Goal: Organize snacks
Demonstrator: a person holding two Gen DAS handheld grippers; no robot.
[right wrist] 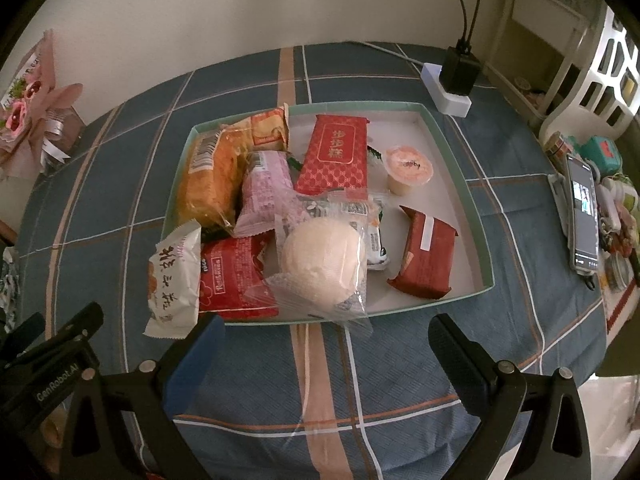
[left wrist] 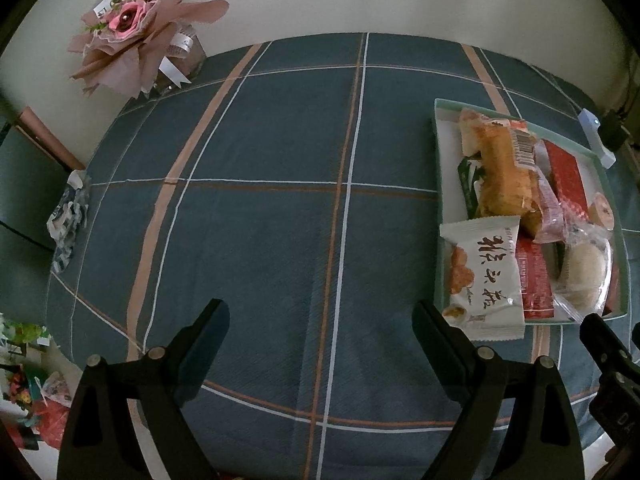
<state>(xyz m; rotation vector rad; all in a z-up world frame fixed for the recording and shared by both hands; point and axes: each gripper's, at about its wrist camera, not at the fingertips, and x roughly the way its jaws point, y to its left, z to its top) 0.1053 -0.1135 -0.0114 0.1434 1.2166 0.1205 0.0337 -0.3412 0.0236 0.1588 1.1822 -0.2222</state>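
Note:
A shallow green-rimmed tray (right wrist: pixel 456 152) on the blue plaid tablecloth holds several wrapped snacks: a round white bun (right wrist: pixel 324 266), a red box (right wrist: pixel 336 156), a brown-red pack (right wrist: pixel 428 258), a jelly cup (right wrist: pixel 408 170), a golden cake pack (right wrist: pixel 210 178) and a white pack (right wrist: pixel 174 284) hanging over the near-left rim. My right gripper (right wrist: pixel 324 344) is open and empty just in front of the tray. My left gripper (left wrist: pixel 320 332) is open and empty over bare cloth, left of the tray (left wrist: pixel 440 128). The white pack (left wrist: pixel 486 276) lies by its right finger.
A pink paper bouquet (left wrist: pixel 136 36) stands at the far left by the wall. A white power strip with a black plug (right wrist: pixel 452 84) lies behind the tray. A phone (right wrist: pixel 584 216) and small jars sit at the right table edge. The left gripper's body (right wrist: pixel 52 364) shows at lower left.

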